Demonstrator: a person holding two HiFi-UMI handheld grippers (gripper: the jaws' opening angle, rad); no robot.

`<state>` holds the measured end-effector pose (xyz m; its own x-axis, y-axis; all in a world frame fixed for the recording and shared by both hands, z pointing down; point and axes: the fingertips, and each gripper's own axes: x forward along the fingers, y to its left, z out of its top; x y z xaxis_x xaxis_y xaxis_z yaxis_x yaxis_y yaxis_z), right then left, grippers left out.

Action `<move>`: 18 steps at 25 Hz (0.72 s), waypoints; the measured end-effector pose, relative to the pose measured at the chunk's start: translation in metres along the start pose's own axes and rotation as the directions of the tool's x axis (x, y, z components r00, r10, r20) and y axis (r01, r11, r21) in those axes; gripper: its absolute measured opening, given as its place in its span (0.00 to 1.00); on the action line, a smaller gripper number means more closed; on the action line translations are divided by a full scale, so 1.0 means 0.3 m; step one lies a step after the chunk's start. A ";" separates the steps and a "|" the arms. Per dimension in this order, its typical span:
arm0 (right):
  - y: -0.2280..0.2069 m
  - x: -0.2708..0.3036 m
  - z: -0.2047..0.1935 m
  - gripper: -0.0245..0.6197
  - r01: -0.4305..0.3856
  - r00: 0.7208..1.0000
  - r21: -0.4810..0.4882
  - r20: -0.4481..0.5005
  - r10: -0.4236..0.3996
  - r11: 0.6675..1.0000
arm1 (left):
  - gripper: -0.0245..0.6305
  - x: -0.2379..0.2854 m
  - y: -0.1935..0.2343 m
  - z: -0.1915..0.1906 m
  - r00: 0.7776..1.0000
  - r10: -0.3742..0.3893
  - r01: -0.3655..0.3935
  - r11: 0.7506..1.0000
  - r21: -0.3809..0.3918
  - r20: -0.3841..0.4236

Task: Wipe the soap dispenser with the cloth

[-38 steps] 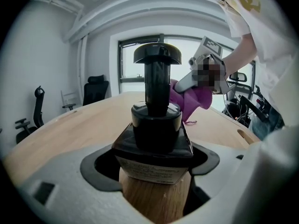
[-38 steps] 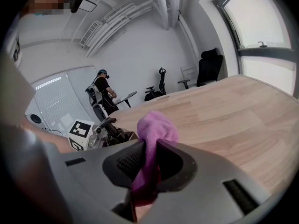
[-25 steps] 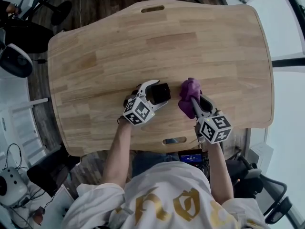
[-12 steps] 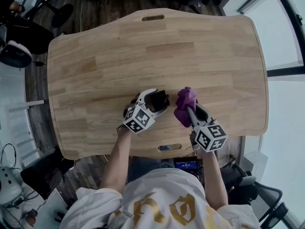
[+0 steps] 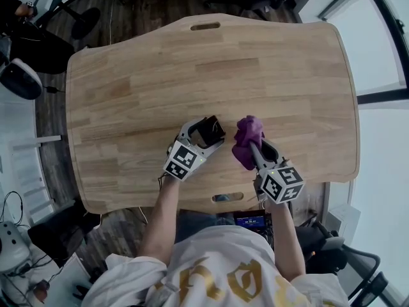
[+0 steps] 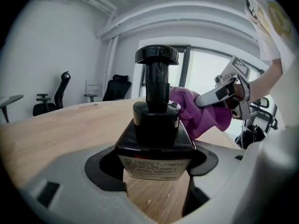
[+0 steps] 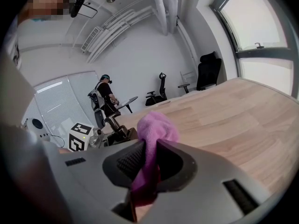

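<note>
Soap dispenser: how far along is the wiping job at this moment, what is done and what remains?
Done: the left gripper is shut on the soap dispenser, and the right gripper is shut on the purple cloth. In hand: the cloth is bunched at the dispenser's side, close against it; actual contact cannot be confirmed. Left: wiping its other faces and its top, which the cloth does not cover.

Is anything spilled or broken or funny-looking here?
Nothing stands out. The soap dispenser sits upright in the left gripper, the right gripper holds the purple cloth beside it, and the table shows no spill.
</note>
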<state>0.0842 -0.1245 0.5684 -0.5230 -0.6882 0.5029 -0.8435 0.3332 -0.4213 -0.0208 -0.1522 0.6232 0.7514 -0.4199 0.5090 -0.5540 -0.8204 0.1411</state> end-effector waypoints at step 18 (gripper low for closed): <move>0.197 -0.081 0.168 0.14 -0.145 0.979 -0.038 0.140 0.149 0.989 | 0.58 -0.261 -0.020 0.253 0.989 0.083 -0.088 0.996 0.032 0.121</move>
<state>0.0531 -0.1206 0.4933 -0.6203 -0.7144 0.3238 -0.7629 0.4537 -0.4606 -0.0491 -0.1439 0.5182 0.7405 -0.5307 0.4124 -0.6061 -0.7924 0.0687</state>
